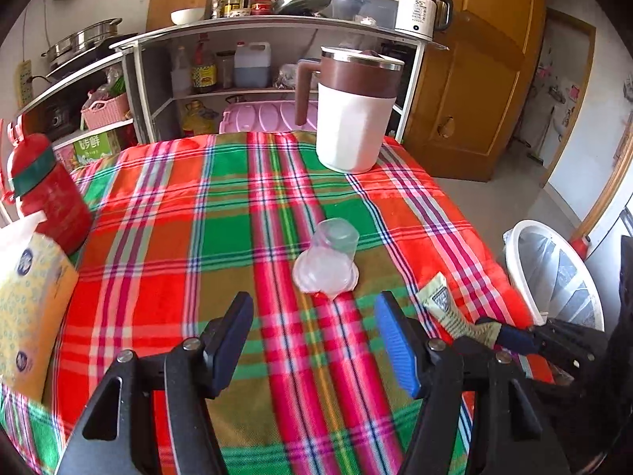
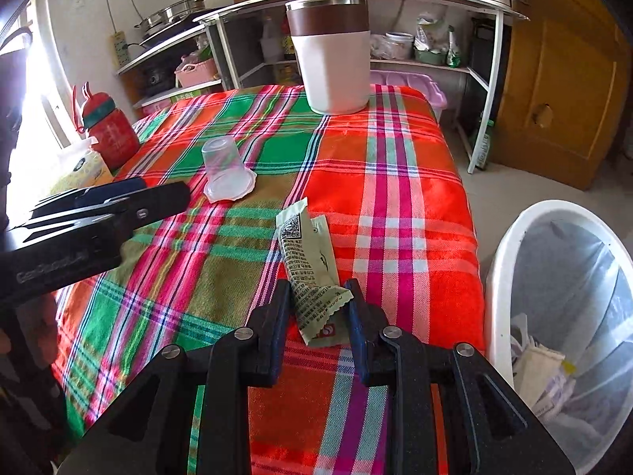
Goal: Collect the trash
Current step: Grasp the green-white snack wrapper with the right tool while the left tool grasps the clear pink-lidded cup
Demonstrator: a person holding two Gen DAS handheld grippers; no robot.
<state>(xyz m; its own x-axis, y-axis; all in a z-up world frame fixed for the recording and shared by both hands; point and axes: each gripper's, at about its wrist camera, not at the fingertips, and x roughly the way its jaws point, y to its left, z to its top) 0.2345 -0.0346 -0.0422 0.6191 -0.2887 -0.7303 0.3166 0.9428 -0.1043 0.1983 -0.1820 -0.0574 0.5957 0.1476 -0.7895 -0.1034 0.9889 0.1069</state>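
A clear plastic cup [image 1: 328, 257] stands upside down on its flat lid on the plaid tablecloth [image 1: 178, 237]. My left gripper [image 1: 312, 312] is open just short of the cup, with nothing between its fingers. A green snack wrapper [image 2: 312, 269] sticks out forward over the cloth, its near end pinched between the pads of my right gripper [image 2: 318, 301]. The left wrist view shows that same wrapper [image 1: 443, 304] held by the right gripper [image 1: 490, 330] near the table's right edge. A white bin [image 2: 502, 261] lined with a clear bag stands on the floor to the right, with some trash inside.
A white and brown jug [image 1: 352, 118] stands at the table's far edge. A red bottle [image 1: 47, 194] and a tissue pack [image 1: 27, 301] sit at the left. Kitchen shelves [image 1: 257, 27] and a wooden door [image 1: 486, 79] lie beyond.
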